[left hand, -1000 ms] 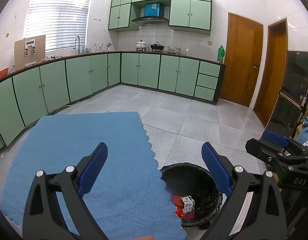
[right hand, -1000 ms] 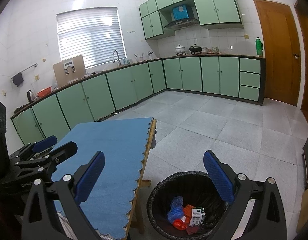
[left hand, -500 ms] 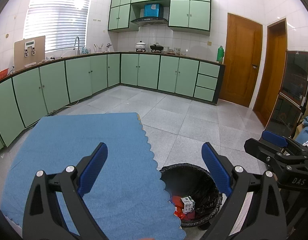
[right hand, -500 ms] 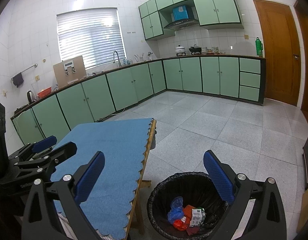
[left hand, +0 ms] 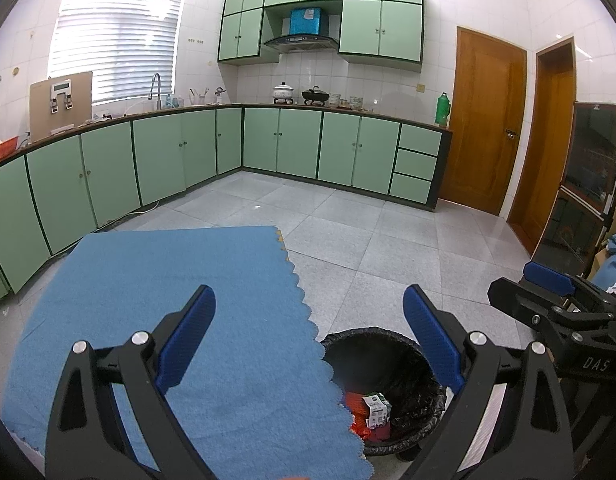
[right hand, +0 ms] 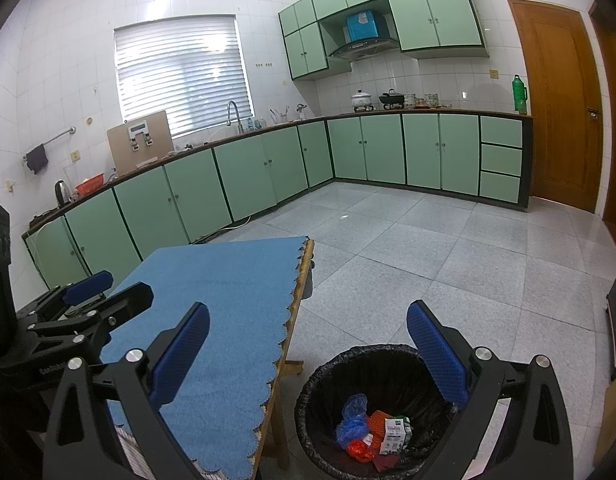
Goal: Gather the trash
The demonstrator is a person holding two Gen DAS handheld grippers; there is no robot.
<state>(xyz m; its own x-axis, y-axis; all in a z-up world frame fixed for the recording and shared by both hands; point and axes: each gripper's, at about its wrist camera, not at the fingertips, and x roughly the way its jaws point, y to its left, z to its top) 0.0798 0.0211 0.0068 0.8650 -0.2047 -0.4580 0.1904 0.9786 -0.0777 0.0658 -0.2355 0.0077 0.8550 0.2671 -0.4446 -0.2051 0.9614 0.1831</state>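
Trash down in bin | worktop bare, looks done | left gripper, right gripper jaws wide, holding nothing

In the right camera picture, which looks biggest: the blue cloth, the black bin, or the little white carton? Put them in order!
1. Blue cloth
2. Bin, though it sits nearer the camera, so that helps it look big
3. Carton, inside the bin

We log: left gripper, jaws wide apart, empty, above desk with blue cloth. Black-lined bin on floor just beside desk edge; carton and red wrapper inside. Right gripper at right.
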